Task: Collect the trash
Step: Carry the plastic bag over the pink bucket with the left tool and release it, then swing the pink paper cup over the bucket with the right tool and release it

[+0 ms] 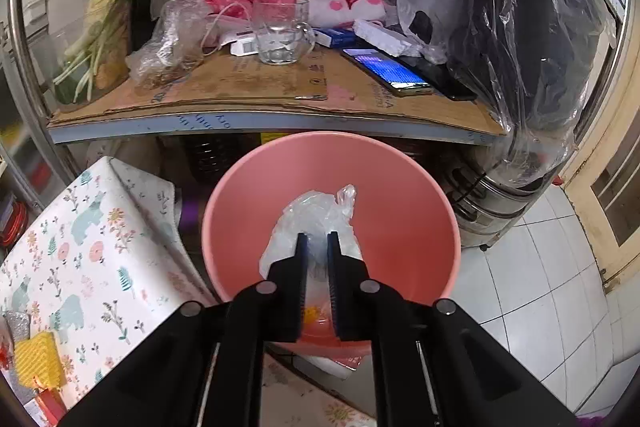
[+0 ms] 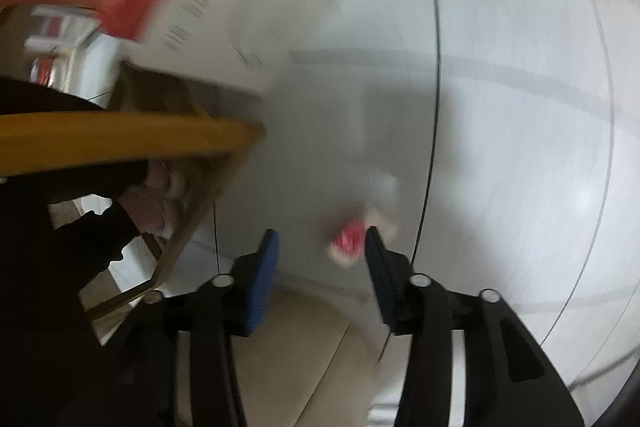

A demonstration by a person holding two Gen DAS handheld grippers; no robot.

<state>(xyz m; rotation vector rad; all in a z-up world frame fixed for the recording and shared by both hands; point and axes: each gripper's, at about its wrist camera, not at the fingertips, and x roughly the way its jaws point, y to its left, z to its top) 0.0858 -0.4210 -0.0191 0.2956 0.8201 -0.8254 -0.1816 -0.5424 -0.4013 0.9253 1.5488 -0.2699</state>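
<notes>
In the left wrist view my left gripper (image 1: 318, 235) is shut on a crumpled clear plastic bag (image 1: 316, 215) and holds it over the open pink bin (image 1: 420, 227). In the blurred right wrist view my right gripper (image 2: 320, 237) is open and empty above the white tiled floor (image 2: 500, 147). A small red and white scrap (image 2: 347, 242) lies on the floor just inside the right finger.
A shelf lined with cardboard (image 1: 256, 87) behind the bin holds a glass mug (image 1: 280, 33), a clear bag (image 1: 172, 39), two phones (image 1: 388, 71) and a plastic-covered appliance (image 1: 528, 47). A floral-covered box (image 1: 80, 259) stands left of the bin. A yellow-edged stool (image 2: 120, 139) is at left.
</notes>
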